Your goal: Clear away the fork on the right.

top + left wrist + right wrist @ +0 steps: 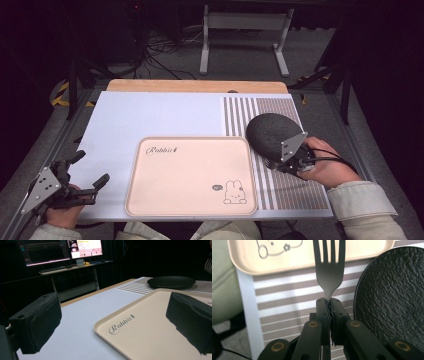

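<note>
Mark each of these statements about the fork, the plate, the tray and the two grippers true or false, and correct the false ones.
1. The right gripper is shut on the dark metal fork. True.
2. The fork's tines point toward the black textured round plate. False: they point toward the beige rectangular tray with a rabbit drawing; the plate lies beside the gripper.
3. The left gripper stands open with nothing between its jaws. True.
4. The plate sits inside the tray. False: it rests on the striped part of the placemat, beside the tray.
5. The tray bears the word "Rabbit". True.
</note>
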